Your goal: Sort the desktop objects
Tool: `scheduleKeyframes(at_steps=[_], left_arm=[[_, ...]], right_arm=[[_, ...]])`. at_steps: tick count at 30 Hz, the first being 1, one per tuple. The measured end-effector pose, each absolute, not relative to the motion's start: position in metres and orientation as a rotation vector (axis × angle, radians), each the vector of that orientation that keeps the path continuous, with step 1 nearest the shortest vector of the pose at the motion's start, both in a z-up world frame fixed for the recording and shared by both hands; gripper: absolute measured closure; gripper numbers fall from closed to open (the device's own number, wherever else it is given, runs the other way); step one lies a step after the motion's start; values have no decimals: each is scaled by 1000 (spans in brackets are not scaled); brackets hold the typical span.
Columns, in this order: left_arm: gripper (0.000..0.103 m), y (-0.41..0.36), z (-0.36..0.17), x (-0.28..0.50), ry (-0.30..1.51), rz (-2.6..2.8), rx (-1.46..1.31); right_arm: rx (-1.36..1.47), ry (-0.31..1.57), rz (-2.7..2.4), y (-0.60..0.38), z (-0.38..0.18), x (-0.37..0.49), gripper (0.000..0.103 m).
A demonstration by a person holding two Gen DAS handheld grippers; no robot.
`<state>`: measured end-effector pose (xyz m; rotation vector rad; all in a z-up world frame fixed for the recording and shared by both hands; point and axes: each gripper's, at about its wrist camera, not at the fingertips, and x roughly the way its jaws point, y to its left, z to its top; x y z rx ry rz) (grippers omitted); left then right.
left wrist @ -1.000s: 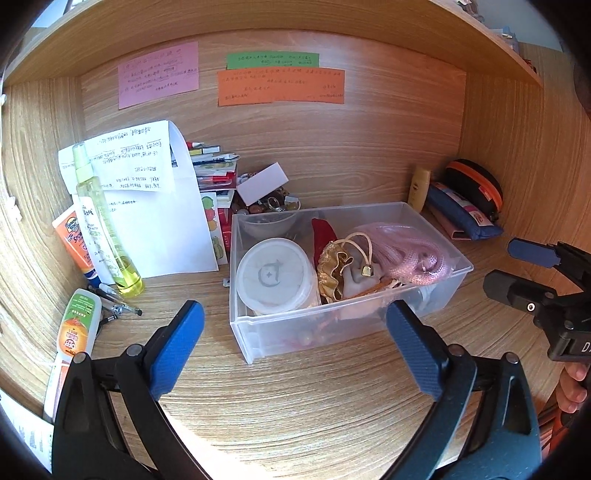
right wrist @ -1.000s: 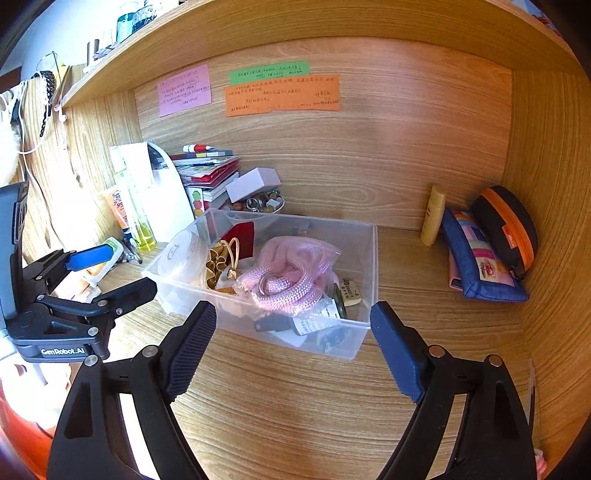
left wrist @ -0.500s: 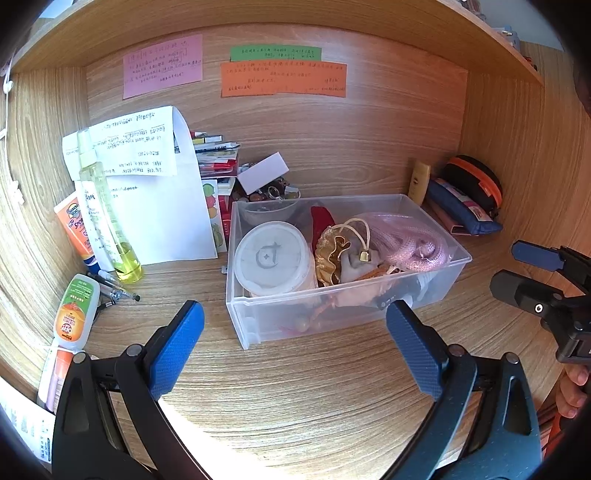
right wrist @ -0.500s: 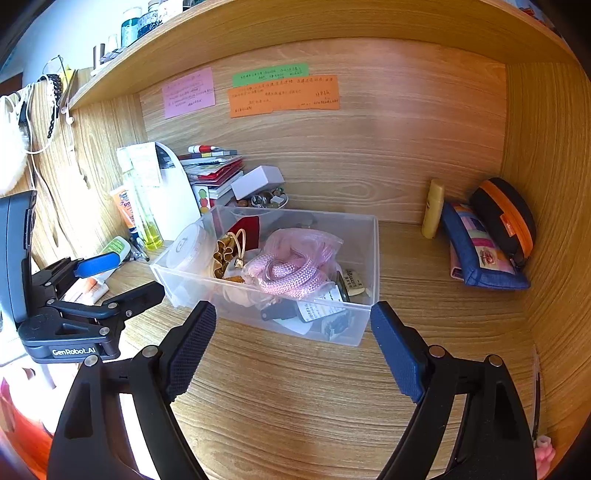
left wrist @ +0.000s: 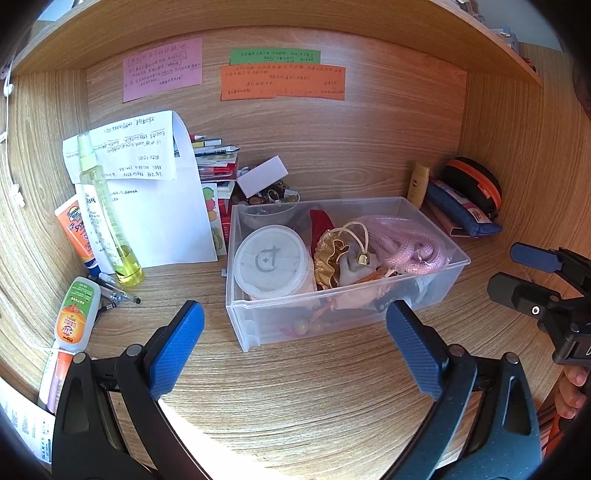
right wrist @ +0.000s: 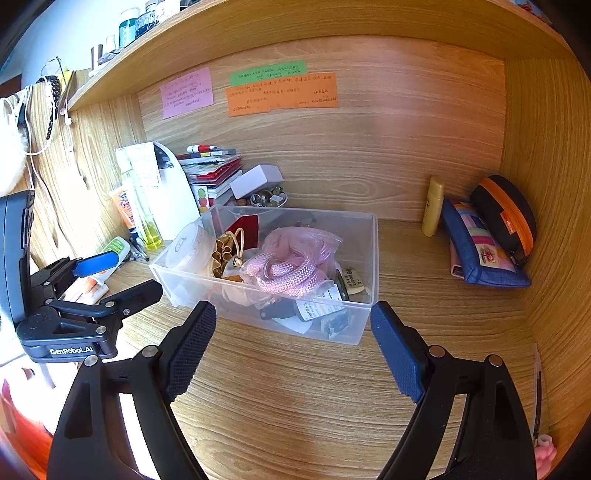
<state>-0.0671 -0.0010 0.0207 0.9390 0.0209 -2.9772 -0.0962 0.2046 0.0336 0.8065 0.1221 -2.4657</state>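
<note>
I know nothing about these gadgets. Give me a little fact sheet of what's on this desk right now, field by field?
setting: wooden desk alcove with coloured notes on the back wall
centre: clear plastic bin
in bin: round white tub, gold pouch, pink rope
left side: yellow spray bottle
right side: blue pouch
left gripper: jaws open, empty
right gripper: jaws open, empty

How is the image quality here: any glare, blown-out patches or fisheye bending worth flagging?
Left wrist view: sharp; the shelf bows strongly and the corners are black; a bright sun patch lies on the desk near the left gripper. Right wrist view: equally curved; the lower left edge is blown out white beside the right gripper; the bin stays readable.
</note>
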Motion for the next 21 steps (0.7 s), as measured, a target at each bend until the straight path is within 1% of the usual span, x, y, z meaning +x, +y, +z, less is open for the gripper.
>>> scheduleKeyframes(at_steps=[21], left_arm=[[2,1,25,-64,22,-2976,909]], right_arm=[[793,129,-2458,203,37,-94,19]])
